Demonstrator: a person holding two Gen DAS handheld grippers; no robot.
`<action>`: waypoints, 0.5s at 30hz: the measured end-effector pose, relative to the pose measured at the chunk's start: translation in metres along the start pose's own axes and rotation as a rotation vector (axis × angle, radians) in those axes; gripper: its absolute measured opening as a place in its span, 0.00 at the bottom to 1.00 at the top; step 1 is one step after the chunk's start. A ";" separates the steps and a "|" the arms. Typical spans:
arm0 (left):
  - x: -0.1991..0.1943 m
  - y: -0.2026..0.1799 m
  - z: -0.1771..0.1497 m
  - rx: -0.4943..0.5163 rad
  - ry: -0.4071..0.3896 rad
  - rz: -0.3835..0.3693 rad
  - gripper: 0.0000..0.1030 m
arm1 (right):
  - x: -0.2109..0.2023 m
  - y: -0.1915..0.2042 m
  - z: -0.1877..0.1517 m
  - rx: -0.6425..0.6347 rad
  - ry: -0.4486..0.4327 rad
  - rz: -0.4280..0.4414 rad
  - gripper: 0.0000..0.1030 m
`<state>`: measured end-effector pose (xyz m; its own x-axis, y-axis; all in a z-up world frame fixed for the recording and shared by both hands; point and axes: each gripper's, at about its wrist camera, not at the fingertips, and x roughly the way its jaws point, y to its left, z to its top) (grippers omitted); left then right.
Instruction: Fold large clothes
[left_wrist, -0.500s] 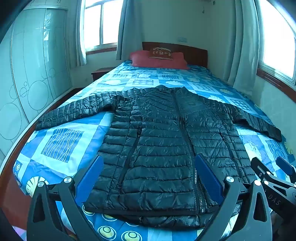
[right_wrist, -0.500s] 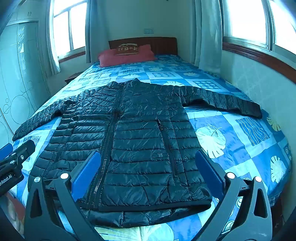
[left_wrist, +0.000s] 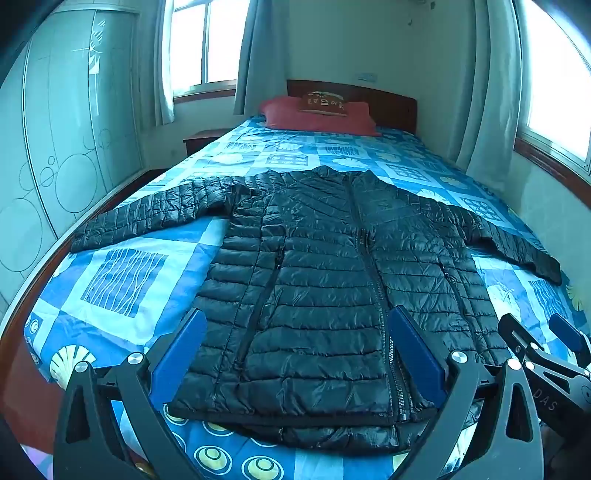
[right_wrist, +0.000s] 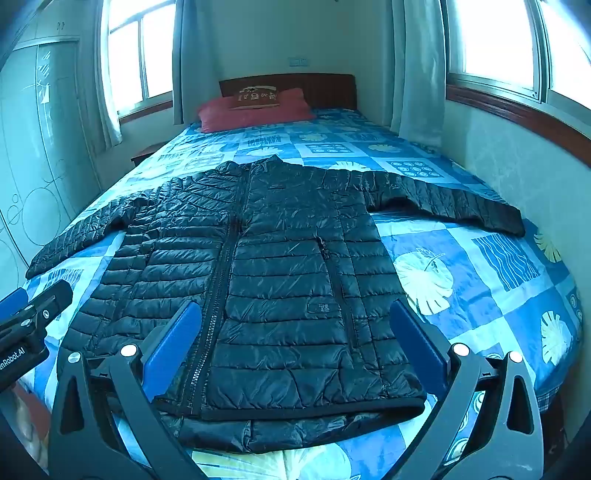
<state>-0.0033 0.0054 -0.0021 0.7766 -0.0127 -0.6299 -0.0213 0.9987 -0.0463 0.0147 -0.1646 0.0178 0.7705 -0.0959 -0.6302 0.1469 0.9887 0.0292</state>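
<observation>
Item: black quilted jacket (left_wrist: 325, 295), zipped, front up, sleeves spread.
Location: flat on bed (left_wrist: 122, 280), hem at near edge.
Left tongs (left_wrist: 295, 354): wide apart, empty, above hem.
Right tongs (right_wrist: 295, 343): wide apart, empty, above hem.

A big bed (left_wrist: 122, 280) with a jacket (left_wrist: 325, 295) on it

The blue patterned cover has squares, leaves and circles. The black puffy jacket lies flat – zipped, front up, both sleeves spread out wide. A red pillow (left_wrist: 317, 116) sits at the far end – by the headboard.

jacket (left_wrist: 325, 295): glossy quilted cloth | bedspread (left_wrist: 122, 280): matt printed cloth | headboard (right_wrist: 325, 86): dark wood
</observation>
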 end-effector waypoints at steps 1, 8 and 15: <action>0.001 -0.001 0.001 0.001 0.001 -0.002 0.95 | 0.000 0.000 0.000 0.000 0.000 0.000 0.98; -0.002 -0.001 0.000 0.000 0.005 -0.004 0.95 | 0.000 0.004 -0.001 -0.005 0.002 0.003 0.98; 0.002 -0.003 -0.003 -0.001 0.012 -0.007 0.95 | 0.001 0.004 -0.001 -0.006 0.004 0.003 0.98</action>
<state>-0.0031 0.0022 -0.0055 0.7689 -0.0201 -0.6390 -0.0164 0.9986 -0.0512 0.0150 -0.1605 0.0166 0.7685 -0.0923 -0.6331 0.1407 0.9897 0.0266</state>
